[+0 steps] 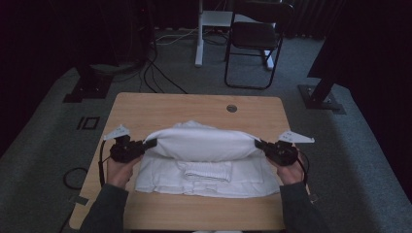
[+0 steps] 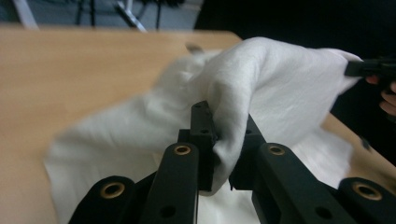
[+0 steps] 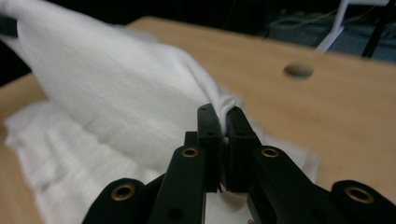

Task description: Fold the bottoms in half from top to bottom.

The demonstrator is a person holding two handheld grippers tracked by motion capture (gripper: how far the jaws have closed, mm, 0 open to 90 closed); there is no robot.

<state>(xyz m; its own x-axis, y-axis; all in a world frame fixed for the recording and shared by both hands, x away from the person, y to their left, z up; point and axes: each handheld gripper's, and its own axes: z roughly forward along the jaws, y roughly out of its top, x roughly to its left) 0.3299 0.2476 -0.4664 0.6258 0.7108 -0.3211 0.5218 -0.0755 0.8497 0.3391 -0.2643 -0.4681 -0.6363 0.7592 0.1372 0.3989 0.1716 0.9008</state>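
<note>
Black fingers (image 2: pixel 205 140) pinch soft white cloth (image 1: pixel 199 143), wood-grain table (image 1: pixel 145 107).

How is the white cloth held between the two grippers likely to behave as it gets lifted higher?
The white cloth is probably floppy: it bows between the left gripper and right gripper and drapes to the table. It seems light, since thin pinches at its ends carry it. It may slip, as each grip holds little fabric.

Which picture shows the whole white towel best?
The high view: the towel shows whole there, its top layer lifted between the left gripper and right gripper. Each gripper view shows just a close, blurry part pinched in its own jaws.
</note>
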